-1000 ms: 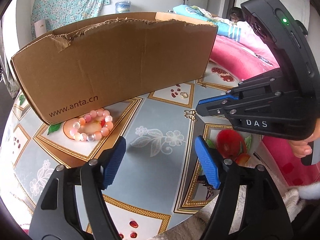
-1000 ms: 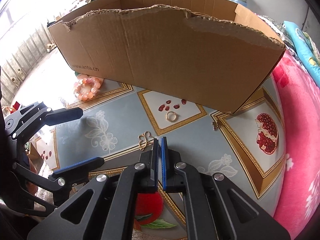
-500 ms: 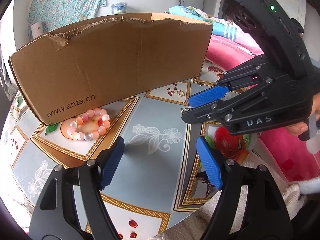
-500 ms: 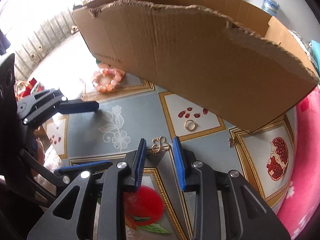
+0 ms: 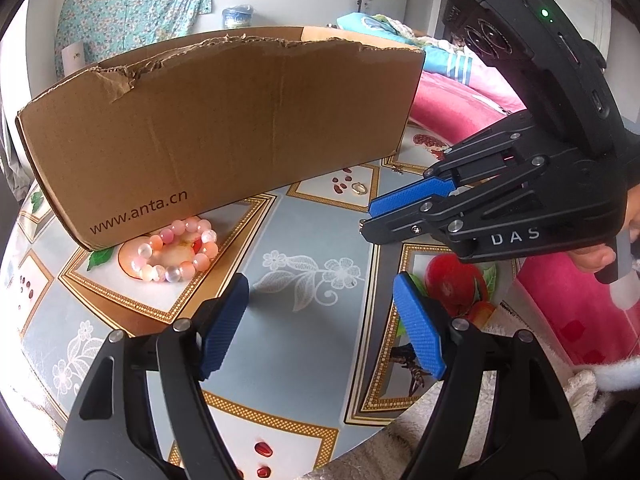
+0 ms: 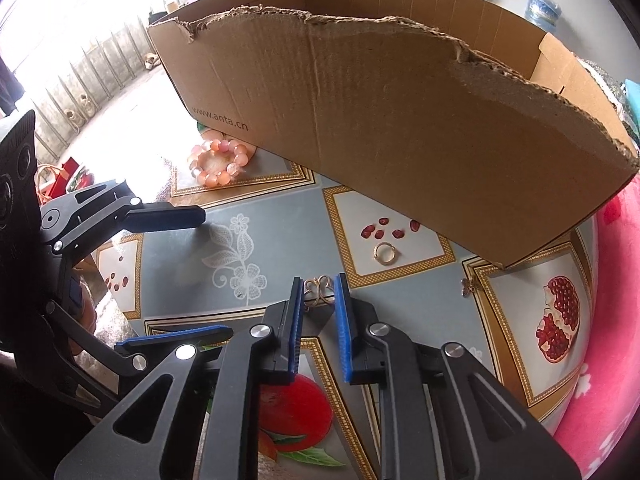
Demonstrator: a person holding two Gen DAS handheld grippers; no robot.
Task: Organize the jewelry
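Little of the sorting looks done. Every piece in view lies loose on the worktop [image 6: 280, 236] in front of the cardboard box [image 6: 400, 120], and what the box holds cannot be seen, since its near wall hides the floor.

The right claw [image 6: 318, 312] is tipped down over the butterfly-shaped gold piece [image 6: 319, 290], its blue pads a little apart, one on each side of the piece and not yet clamped on it (whether they touch the metal is hard to tell). That seems to be the step in hand: a first pick-up, with the carry to the box to follow. The left claw [image 5: 320, 324] hovers over a bare patch of the patterned cloth, its fingers wide apart and holding nothing.

Counted from the right wrist view, there are four pieces:
- one pink bead bracelet [image 6: 220, 162], lying against the box's front-left corner
- one gold ring [image 6: 386, 253], on a white panel near the box
- one butterfly piece, between the right pads
- one small gold charm [image 6: 469, 286], off to the right near the box corner, too small to name

There is one box and two claws.
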